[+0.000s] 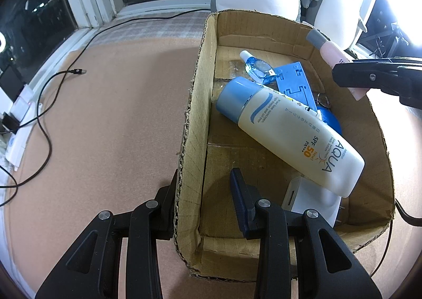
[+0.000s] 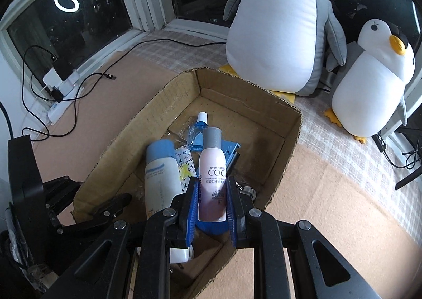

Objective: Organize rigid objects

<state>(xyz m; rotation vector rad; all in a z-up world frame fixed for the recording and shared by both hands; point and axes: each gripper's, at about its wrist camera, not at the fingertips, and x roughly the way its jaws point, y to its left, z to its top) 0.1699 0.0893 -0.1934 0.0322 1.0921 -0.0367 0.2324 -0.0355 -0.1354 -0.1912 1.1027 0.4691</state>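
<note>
Between my right claw's blue pads (image 2: 231,209) I see a pale pink, grey-capped plastic bottle (image 2: 212,167); beyond it, a brown corrugated cardboard box (image 2: 287,135) and a white, blue-capped sunscreen bottle (image 2: 161,177).

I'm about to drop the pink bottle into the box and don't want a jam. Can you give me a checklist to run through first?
1. Right gripper jaws clamp the pink bottle: ok.
2. Bottle is above the cardboard box opening: ok, seen from both wrist views.
3. Left gripper steadies the box, its jaws straddling the near wall: ok.
4. Free landing spot: not ok directly below, where the sunscreen bottle and blue items lie; bare floor shows toward the far right.
5. White charger stays out of the drop path: cannot tell.
</note>
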